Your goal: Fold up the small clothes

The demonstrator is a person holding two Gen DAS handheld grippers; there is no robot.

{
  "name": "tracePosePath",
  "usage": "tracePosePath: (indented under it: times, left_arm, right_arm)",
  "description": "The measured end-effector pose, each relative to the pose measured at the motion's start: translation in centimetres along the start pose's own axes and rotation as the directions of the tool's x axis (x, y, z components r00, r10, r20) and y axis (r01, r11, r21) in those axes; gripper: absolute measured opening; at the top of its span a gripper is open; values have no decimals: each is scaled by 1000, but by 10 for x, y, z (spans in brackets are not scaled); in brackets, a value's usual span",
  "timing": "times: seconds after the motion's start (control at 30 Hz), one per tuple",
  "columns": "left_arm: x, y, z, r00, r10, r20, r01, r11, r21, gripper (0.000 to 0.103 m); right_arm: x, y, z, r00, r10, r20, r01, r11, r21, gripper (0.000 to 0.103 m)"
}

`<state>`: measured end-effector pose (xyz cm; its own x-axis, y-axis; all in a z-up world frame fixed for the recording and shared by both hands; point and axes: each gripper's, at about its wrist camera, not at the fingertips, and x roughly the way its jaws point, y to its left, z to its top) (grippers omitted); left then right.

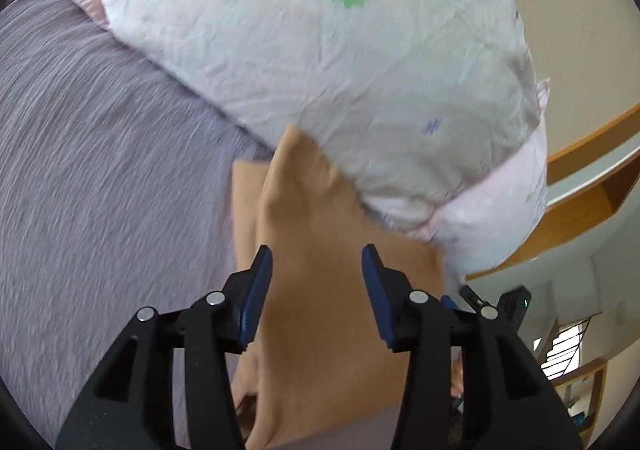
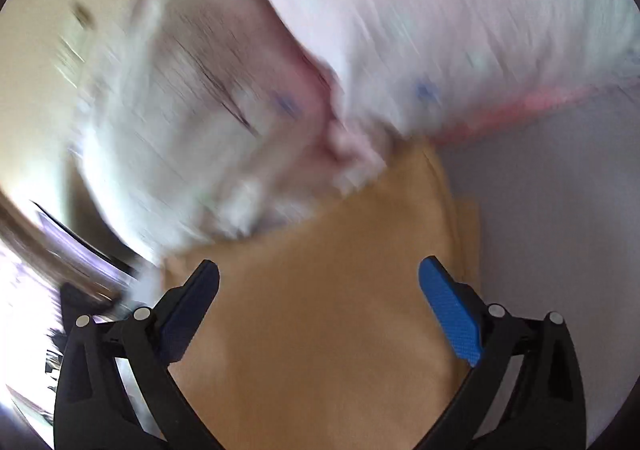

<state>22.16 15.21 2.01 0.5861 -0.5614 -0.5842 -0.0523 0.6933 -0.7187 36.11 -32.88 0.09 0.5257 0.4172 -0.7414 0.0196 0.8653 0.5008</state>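
A folded tan garment [image 1: 320, 290] lies on the lilac bed cover [image 1: 100, 150], its far end against a white printed pillow [image 1: 320, 70]. My left gripper [image 1: 317, 262] is open just above the garment, holding nothing. In the right wrist view, which is blurred, the same tan garment [image 2: 320, 310] fills the lower middle. My right gripper [image 2: 319, 270] is wide open over it, empty. Its fingers straddle the cloth without closing on it.
The pillow [image 2: 360, 50] with pink trim lies at the far end of the garment. A wooden shelf or bed frame [image 1: 580, 210] and a beige wall stand at the right. A dark device [image 1: 516, 306] sits low at the right.
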Motion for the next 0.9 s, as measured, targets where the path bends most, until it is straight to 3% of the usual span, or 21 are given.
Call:
tracePosePath:
  times: [0.1,0.17,0.2,0.3,0.4,0.43,0.5,0.57,0.77,0.9]
  left_arm:
    - [4,6,-9,996,83,-39,-82,997,16,46]
    - [7,11,-7,992,108,-58,-107,994,20,46]
    - [11,13,-9,991,109,-73,-108,994,18,49]
    - [27,16,-16,988,92,-122,-92,996,0,54]
    - [29,10,-20,991,103,-90,-102,995,19,60]
    - [31,8,-21,991,104,-83,-104,995,14,49]
    - [43,13,-26,989,82,-125,-88,995,-36,17]
    - [42,10,-27,992,76,-96,-81,995,-59,15]
    - [21,-71,-23,998,-53,-19,54,997,54,14]
    - [53,-168,-35,984,-162,-72,174,960,221,17]
  right_arm:
    - [-14,0,-11,999,-2,41,4,999,-54,101]
    - [-32,-4,-12,994,65,91,-61,997,-47,102]
    - [-48,-8,-18,981,126,146,-120,991,-52,102]
    - [-67,-21,-27,954,195,229,-186,981,-61,102]
    - [-74,-42,-39,934,231,271,-230,972,-35,102]
    - [-75,-48,-40,933,235,274,-241,970,-11,102]
    - [-77,-60,-37,934,239,267,-259,965,41,102]
    - [-78,-60,-31,925,247,287,-274,960,55,102]
    - [-76,-61,-26,908,249,336,-292,953,82,102]
    - [-84,-61,-26,914,218,343,-263,961,88,102]
